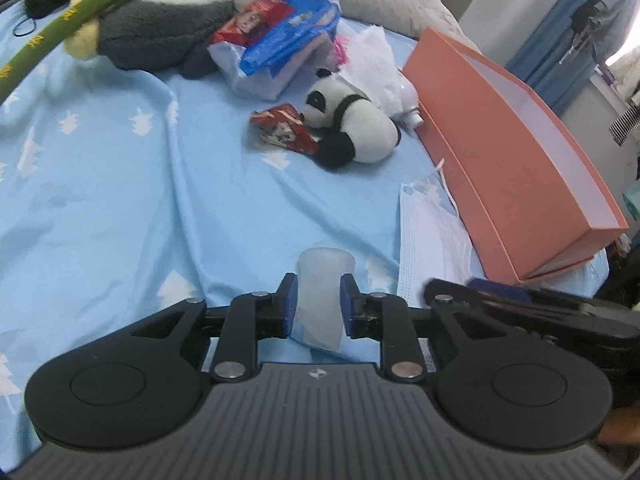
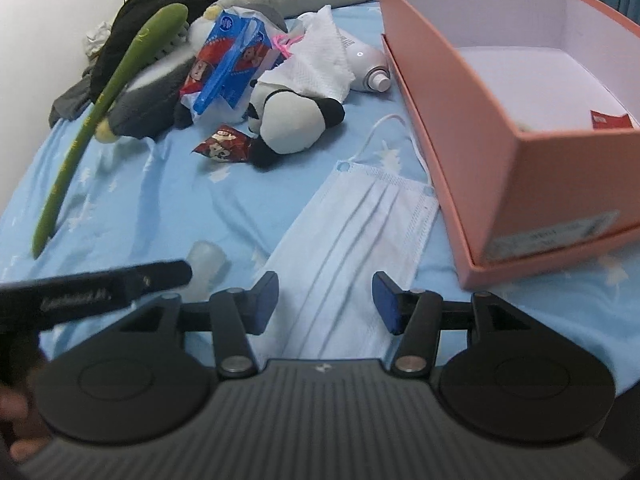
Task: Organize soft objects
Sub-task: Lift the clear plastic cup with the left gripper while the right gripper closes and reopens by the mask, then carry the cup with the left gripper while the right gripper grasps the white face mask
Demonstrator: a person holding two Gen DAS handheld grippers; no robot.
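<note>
Left gripper (image 1: 319,304) clamped on my translucent soft cup (image 1: 323,296), low over the blue sheet (image 1: 120,200). Right gripper (image 2: 325,300) jaws apart above face mask (image 2: 360,220), beside the orange box (image 2: 460,100).

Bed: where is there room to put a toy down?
Bare sheet lies left of the panda, below the green stick. The box looks mostly bare inside. It's crowded around the panda and tissue pack; the mask fills the strip beside the box.
</note>
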